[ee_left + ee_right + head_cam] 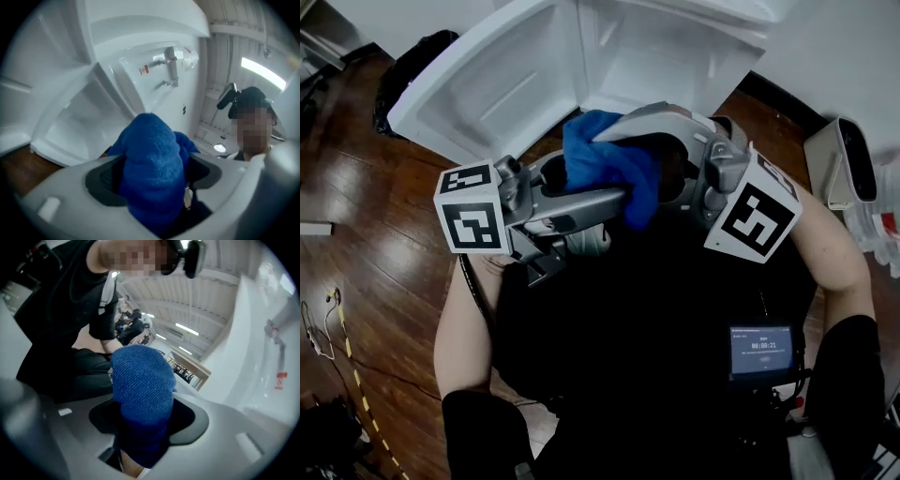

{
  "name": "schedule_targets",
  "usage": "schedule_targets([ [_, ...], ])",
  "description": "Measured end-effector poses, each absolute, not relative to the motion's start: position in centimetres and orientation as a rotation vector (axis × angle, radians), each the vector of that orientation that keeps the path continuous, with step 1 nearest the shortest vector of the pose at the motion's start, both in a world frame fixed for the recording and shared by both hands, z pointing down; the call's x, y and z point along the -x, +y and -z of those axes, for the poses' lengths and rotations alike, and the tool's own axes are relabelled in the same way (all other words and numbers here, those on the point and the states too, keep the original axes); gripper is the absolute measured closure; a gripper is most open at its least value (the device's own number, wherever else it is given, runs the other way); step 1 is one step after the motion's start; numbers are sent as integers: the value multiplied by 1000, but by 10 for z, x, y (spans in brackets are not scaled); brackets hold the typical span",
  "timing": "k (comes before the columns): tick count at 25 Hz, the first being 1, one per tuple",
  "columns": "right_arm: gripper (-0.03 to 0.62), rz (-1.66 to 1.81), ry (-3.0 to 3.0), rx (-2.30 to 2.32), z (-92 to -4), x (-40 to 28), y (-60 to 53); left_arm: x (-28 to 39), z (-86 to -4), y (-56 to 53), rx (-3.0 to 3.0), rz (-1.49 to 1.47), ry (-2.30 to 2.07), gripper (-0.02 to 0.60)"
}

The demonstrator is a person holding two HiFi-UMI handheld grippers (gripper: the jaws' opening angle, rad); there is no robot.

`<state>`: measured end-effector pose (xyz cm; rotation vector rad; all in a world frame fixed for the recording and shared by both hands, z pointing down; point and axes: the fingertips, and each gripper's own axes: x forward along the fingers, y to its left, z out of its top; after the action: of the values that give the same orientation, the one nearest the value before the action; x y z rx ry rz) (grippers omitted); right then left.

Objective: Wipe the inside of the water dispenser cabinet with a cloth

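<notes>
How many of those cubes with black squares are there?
2, either side of the blue cloth: one cube on the left gripper, the other cube on the right gripper. None seem hidden.

place: indoor work hall, more lab or workshop than home | floor: dark wood planks, loose cables trailing on it | ceiling: ribbed panels, long strip lights | furnishing: white water dispenser cabinet, door open; wood-framed furniture far off

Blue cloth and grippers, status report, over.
Right gripper shut on blue cloth. Left gripper open around it. Water dispenser cabinet open ahead, nothing blocking it.
</notes>
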<state>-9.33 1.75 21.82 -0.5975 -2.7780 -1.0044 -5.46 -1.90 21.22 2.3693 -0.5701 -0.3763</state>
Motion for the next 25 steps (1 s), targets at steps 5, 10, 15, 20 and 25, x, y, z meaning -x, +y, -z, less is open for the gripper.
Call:
schedule_targets([
  [5, 338, 1200, -2649, 664, -237, 80, 34, 38, -227, -9, -2437, 238, -489, 304],
  [10, 229, 1189, -2535, 532, -242, 74, 6, 44, -231, -40, -2483, 153, -718, 378],
  [15, 259, 1068, -2644, 82, -213, 45, -62, 102, -199, -98, -2518, 3, -1584, 385],
  [20, 349, 703, -2757, -162, -200, 25, -99, 169, -211, -183, -2217, 3, -2010, 383],
  [25, 401, 552, -2783, -321, -205, 14, -111, 187, -215, -215, -2099, 95, -2277, 382],
])
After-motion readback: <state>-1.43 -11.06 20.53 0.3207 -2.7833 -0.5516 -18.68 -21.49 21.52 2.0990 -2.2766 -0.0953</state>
